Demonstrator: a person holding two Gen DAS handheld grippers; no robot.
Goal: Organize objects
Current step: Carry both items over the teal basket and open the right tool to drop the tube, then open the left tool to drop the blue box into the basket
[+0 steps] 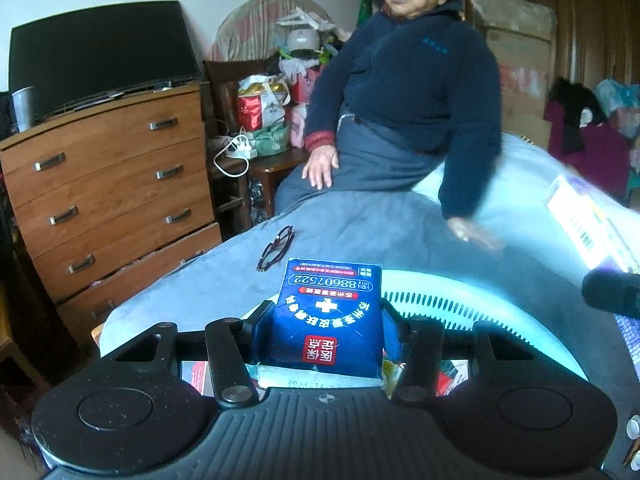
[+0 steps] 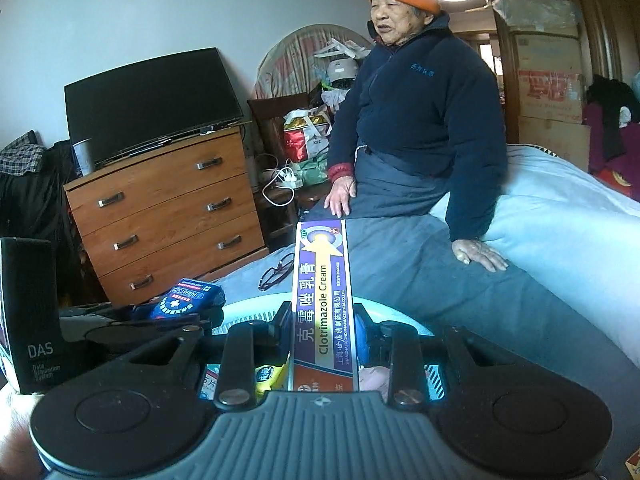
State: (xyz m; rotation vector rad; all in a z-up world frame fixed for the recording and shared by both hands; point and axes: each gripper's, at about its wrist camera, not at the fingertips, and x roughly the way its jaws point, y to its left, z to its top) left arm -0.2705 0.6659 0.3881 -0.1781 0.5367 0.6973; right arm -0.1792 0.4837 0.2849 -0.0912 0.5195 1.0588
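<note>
My left gripper [image 1: 326, 314] is shut on a blue packet [image 1: 328, 312] with white print, held upright above a pale blue basket [image 1: 460, 300]. In the right wrist view my right gripper [image 2: 322, 318] is shut on a long Clotrimazole Cream box [image 2: 322, 300], which points away over the same basket [image 2: 248, 308]. The left gripper with its blue packet [image 2: 188, 298] shows at the left of that view. The cream box [image 1: 584, 220] appears at the right edge of the left wrist view. Several small packets lie in the basket below the fingers.
A person [image 2: 420, 128] in a dark jacket and orange hat sits on the bed [image 2: 560, 220], one hand flat on it. Dark glasses [image 1: 276, 248] lie on the grey blanket. A wooden dresser [image 1: 112, 192] with a screen on top stands left. Bags are piled behind.
</note>
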